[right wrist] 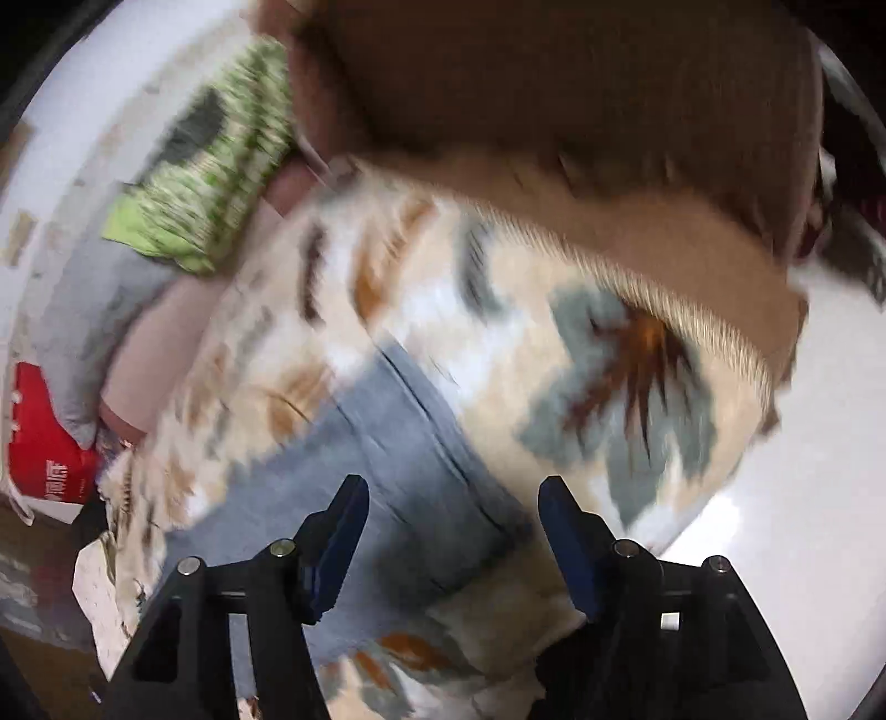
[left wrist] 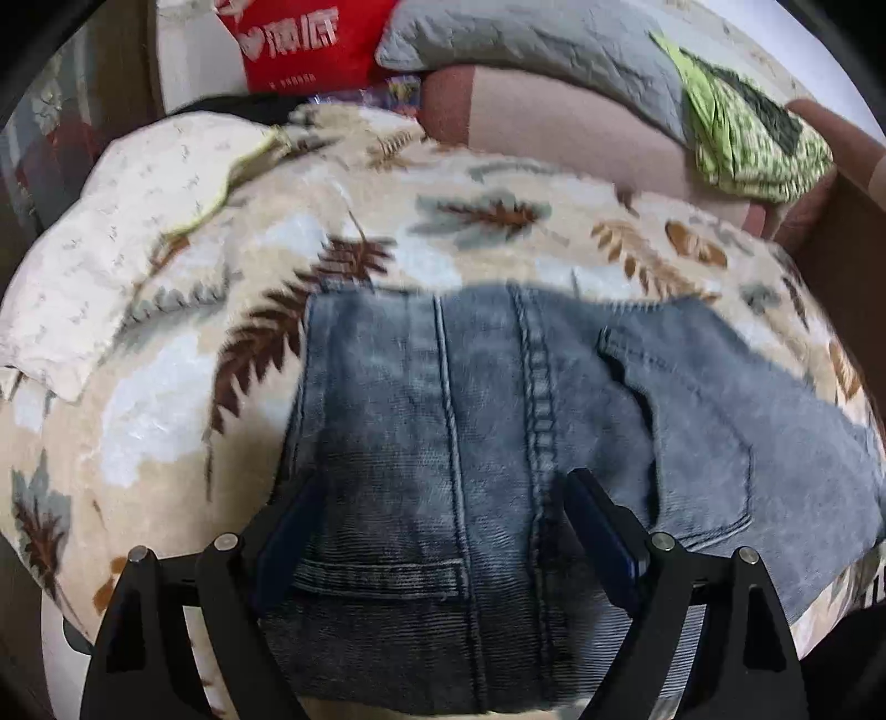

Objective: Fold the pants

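Observation:
Blue denim jeans (left wrist: 498,443) lie folded into a compact block on a cream blanket with leaf prints (left wrist: 387,232); a back pocket faces up at the right. My left gripper (left wrist: 443,487) is open, its jaws wide apart just over the near part of the jeans, holding nothing. In the blurred right wrist view the jeans (right wrist: 398,443) run diagonally across the blanket (right wrist: 498,288). My right gripper (right wrist: 451,493) is open and empty above the jeans' edge.
A green patterned cloth (left wrist: 747,133) lies on a grey pillow (left wrist: 526,44) behind a pink cushion (left wrist: 554,133). A red bag (left wrist: 299,39) stands at the back. A white crumpled cloth (left wrist: 111,232) lies at the left. A brown headboard (right wrist: 554,83) borders the bed.

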Demonstrator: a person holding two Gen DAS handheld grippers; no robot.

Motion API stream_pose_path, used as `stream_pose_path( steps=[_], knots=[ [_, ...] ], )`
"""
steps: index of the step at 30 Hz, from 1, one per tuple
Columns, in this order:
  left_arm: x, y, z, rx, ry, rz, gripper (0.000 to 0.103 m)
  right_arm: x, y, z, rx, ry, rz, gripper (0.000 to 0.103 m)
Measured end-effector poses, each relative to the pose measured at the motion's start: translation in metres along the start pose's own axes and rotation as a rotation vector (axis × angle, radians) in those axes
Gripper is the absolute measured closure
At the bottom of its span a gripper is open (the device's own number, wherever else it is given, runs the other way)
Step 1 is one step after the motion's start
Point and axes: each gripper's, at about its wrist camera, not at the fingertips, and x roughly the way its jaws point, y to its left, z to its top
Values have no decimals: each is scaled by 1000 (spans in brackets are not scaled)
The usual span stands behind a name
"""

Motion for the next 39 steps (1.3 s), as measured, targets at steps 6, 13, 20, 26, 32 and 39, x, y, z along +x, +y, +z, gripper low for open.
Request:
stream_pose_path(
  steps=[6,13,20,26,32,39],
  knots=[
    [8,-6,2,69,54,92,14,42,33,-9,-103,119,225,30],
    [-7,11,16,-49,24,138,4,57,69,-10,-169,154,116,35],
    [10,-12,11,36,5,161,4,97,267,-47,-687,293,347,35],
    [30,20,-1,-107,72,27,3,182,377,-85,-875,410,347,36],
    [29,21,-4,-93,52,10,3,245,421,-123,-1007,561,252,77],
    [31,20,-3,-90,49,14,2,247,433,-137,-1094,508,187,99]
  ],
)
